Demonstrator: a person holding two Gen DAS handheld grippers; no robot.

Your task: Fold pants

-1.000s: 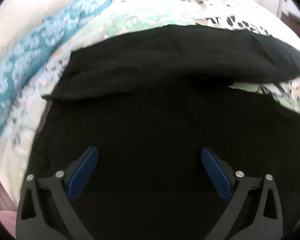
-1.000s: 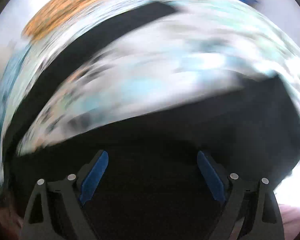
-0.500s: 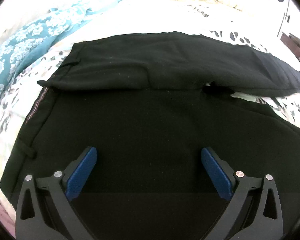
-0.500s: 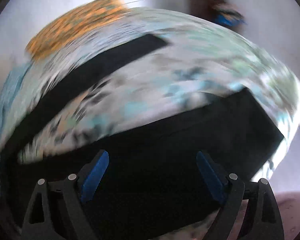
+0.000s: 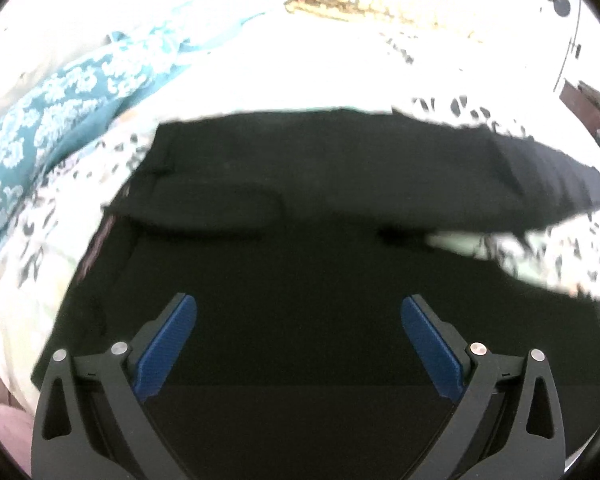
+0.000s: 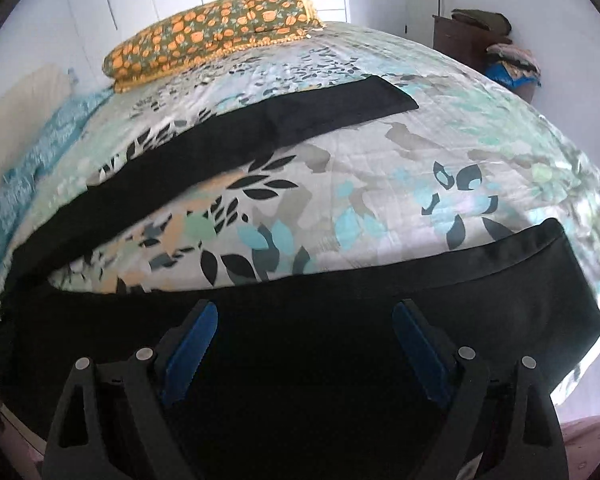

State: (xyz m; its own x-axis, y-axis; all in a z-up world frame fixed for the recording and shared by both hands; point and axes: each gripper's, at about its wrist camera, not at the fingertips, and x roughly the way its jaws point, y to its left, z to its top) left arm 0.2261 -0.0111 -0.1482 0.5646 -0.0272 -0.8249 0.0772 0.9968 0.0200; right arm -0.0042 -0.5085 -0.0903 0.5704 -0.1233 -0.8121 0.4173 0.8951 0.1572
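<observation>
Pants (image 6: pixel 300 360) flat on bed (image 6: pixel 380 184), legs splayed, unfolded; left gripper (image 5: pixel 299 344) & right gripper (image 6: pixel 304 344) jaws wide, empty.

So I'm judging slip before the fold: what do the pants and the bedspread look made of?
Pants: black woven cloth, matte and smooth, lying flat without sheen; the fibre can't be told. Bedspread: leaf-printed quilted fabric, its faint stitch lines visible, probably cotton-like.

Pants (image 5: pixel 300 184) blurred, bedspread (image 5: pixel 308 72) washed out in left view
</observation>
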